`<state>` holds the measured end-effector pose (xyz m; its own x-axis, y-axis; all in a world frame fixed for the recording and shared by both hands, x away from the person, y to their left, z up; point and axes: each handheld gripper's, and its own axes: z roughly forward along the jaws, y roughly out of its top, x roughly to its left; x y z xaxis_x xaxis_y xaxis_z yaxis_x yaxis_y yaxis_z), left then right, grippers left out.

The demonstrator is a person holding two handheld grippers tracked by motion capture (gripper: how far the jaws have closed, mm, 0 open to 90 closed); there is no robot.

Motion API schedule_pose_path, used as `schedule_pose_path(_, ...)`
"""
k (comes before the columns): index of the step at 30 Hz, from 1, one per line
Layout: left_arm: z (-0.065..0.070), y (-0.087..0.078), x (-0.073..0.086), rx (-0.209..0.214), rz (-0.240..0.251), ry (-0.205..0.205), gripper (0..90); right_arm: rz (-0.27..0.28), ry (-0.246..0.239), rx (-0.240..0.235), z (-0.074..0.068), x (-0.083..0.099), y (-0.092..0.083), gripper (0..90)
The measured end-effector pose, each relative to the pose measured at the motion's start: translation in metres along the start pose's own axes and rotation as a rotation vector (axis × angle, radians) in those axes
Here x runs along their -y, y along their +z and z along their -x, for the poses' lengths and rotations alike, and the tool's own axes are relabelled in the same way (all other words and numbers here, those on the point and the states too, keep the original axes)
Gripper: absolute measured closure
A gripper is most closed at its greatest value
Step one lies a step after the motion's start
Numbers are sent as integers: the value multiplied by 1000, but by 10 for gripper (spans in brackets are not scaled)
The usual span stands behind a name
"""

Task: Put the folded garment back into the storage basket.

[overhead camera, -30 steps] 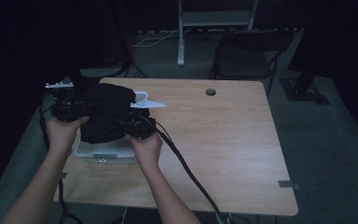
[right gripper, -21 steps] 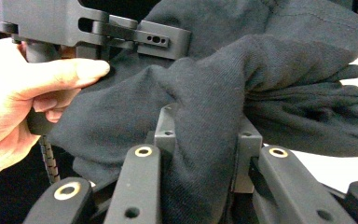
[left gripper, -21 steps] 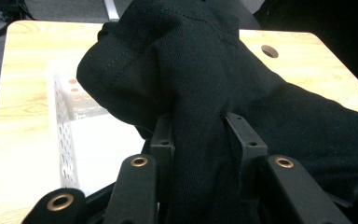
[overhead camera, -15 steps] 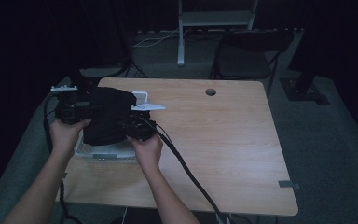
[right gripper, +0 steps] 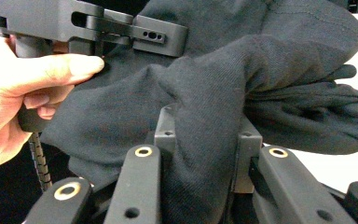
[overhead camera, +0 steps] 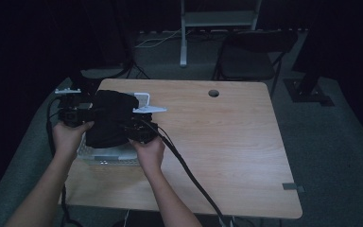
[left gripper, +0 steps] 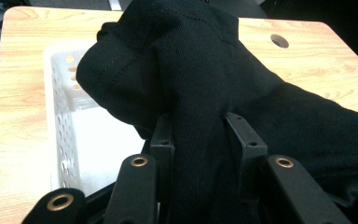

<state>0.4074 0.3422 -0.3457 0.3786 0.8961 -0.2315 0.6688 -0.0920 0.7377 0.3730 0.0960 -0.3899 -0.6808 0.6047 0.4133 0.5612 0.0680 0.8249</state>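
I have both tongs clamped on the black cloth [overhead camera: 109, 118]: the left tongs [left gripper: 200, 140] pinch a fold of it between their jaws, and the right tongs [right gripper: 205, 135] pinch another fold, so the cloth hangs bunched between them. The cloth sits right above the white basket [overhead camera: 105, 155], covering most of it, with the left tongs on the basket's left side and the right tongs on its right side. The basket rests near the left edge of the tabletop [overhead camera: 227, 142], well apart from the round hole [overhead camera: 213, 93] at the far edge.
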Motion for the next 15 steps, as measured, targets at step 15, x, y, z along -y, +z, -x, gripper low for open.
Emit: schedule_pose_path(15, -2, 8, 4, -28, -21, 4, 681, -37, -35, 32, 2, 2, 7, 709)
